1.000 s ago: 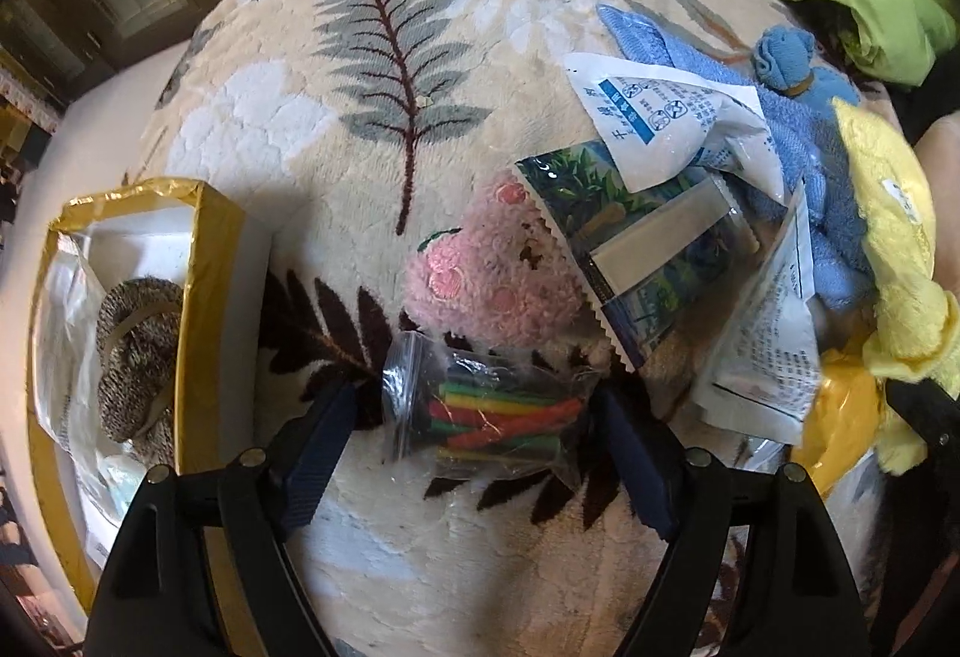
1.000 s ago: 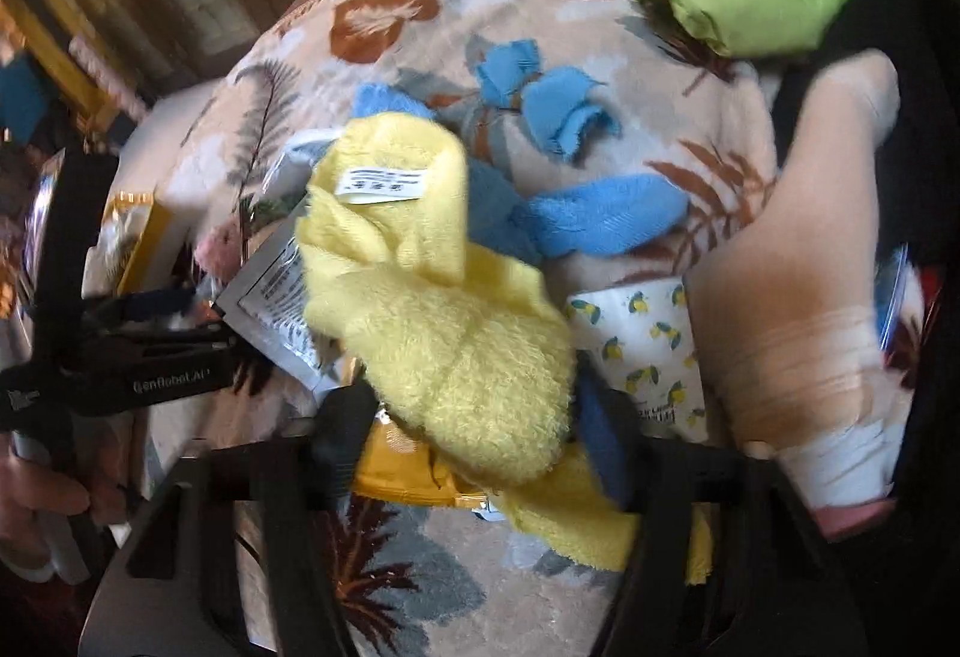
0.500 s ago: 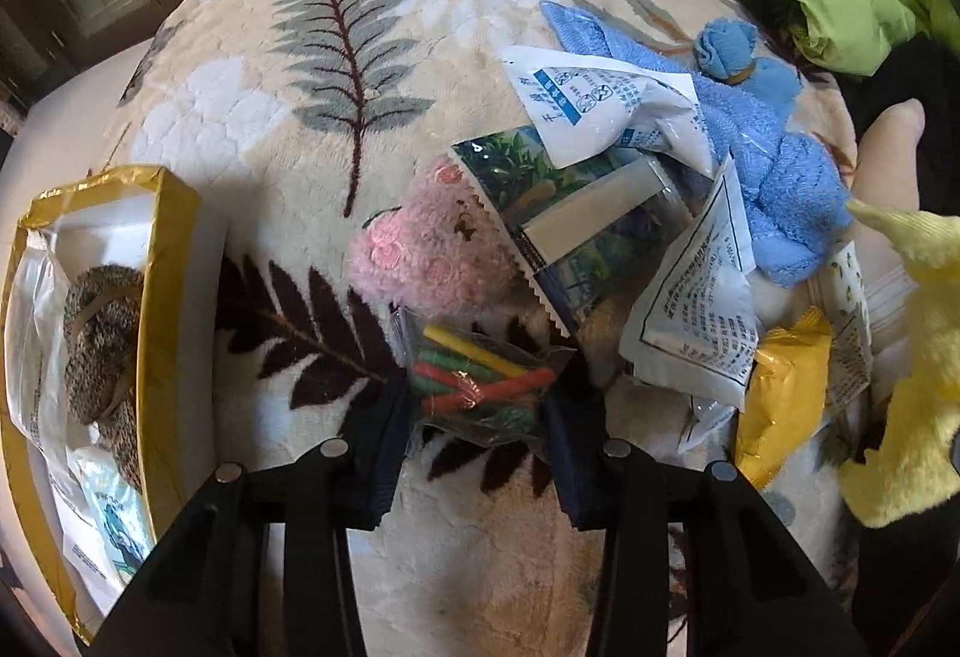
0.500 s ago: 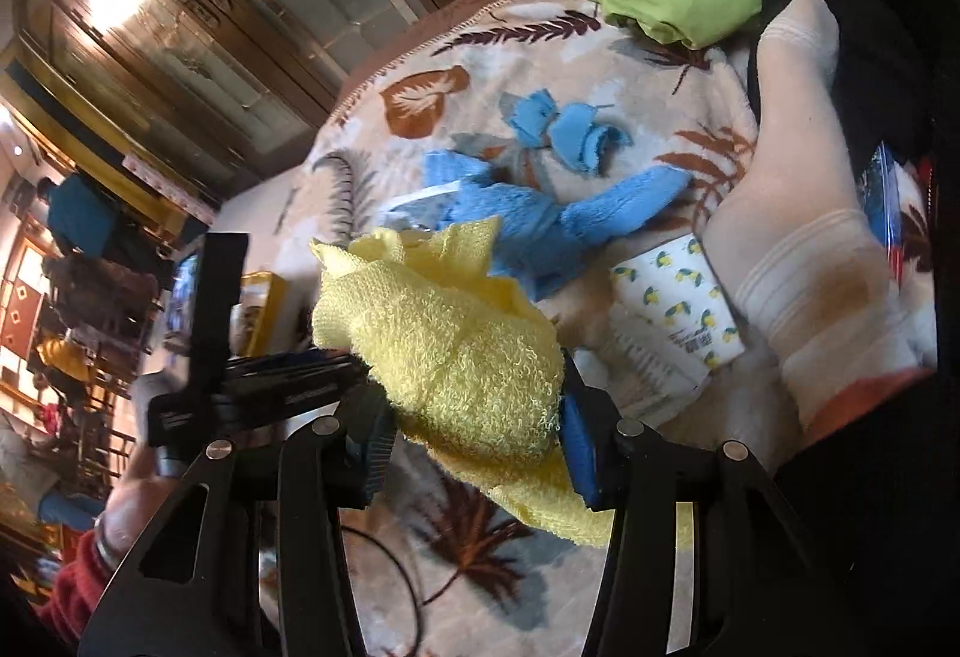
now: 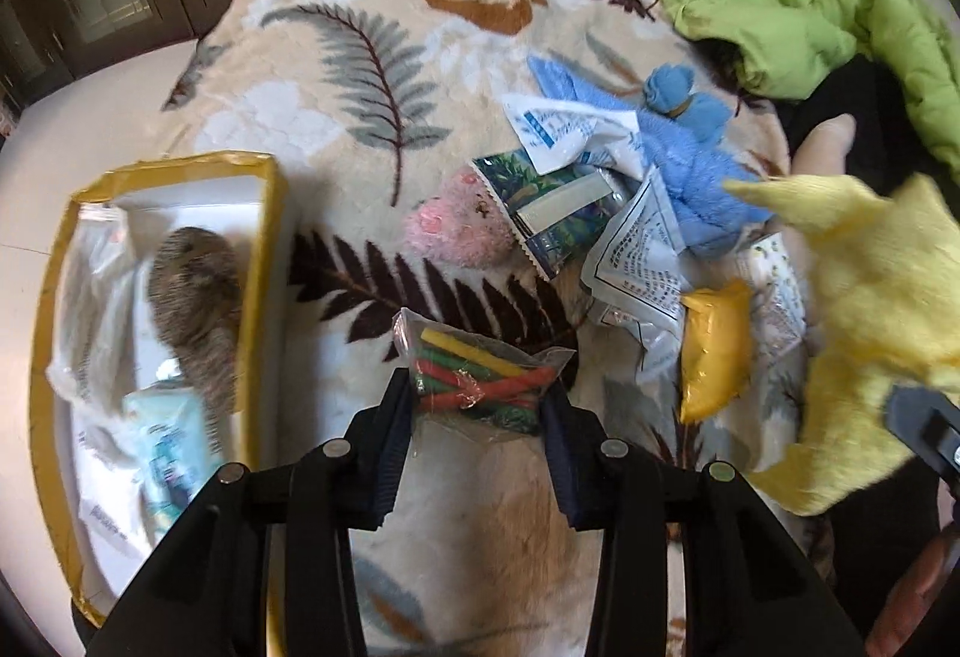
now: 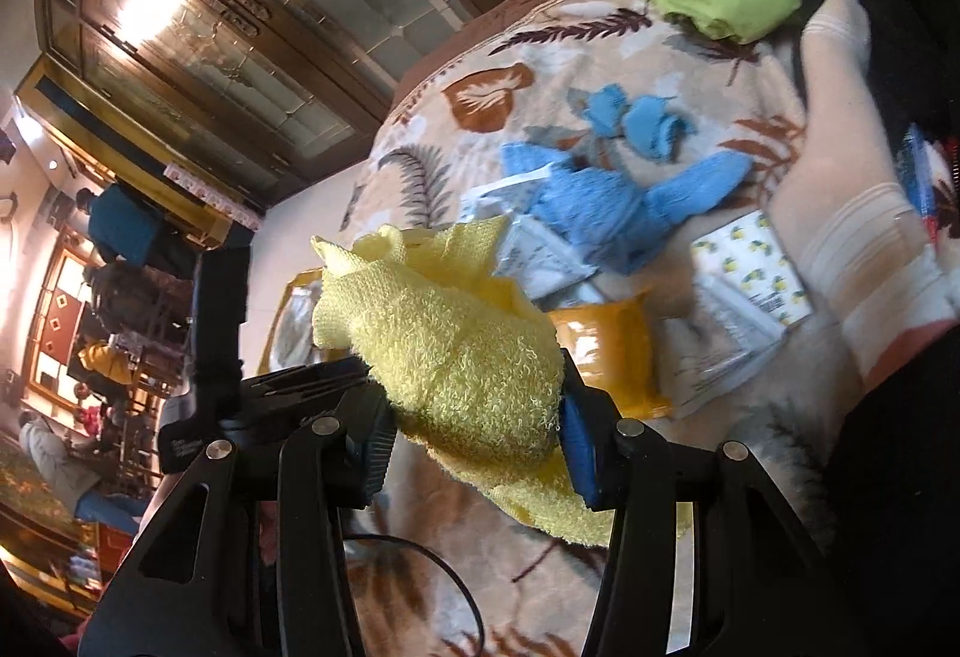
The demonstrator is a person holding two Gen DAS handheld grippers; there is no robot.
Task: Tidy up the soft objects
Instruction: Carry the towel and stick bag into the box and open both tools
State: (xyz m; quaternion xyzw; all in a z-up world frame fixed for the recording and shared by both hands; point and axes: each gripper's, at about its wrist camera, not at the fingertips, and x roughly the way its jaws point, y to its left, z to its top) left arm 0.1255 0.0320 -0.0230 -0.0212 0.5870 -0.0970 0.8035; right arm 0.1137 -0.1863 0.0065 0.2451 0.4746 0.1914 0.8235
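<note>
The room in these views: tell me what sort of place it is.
Probably a home living room or bedroom. A plush leaf-print blanket covers the work surface, tall wood-framed glass doors stand behind, and a green jacket lies dumped nearby.

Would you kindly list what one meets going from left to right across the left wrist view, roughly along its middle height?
Yellow-edged box holding a brown knitted item → pink plush toy → green printed sachet → white printed packet → yellow pouch → yellow towel.
</note>
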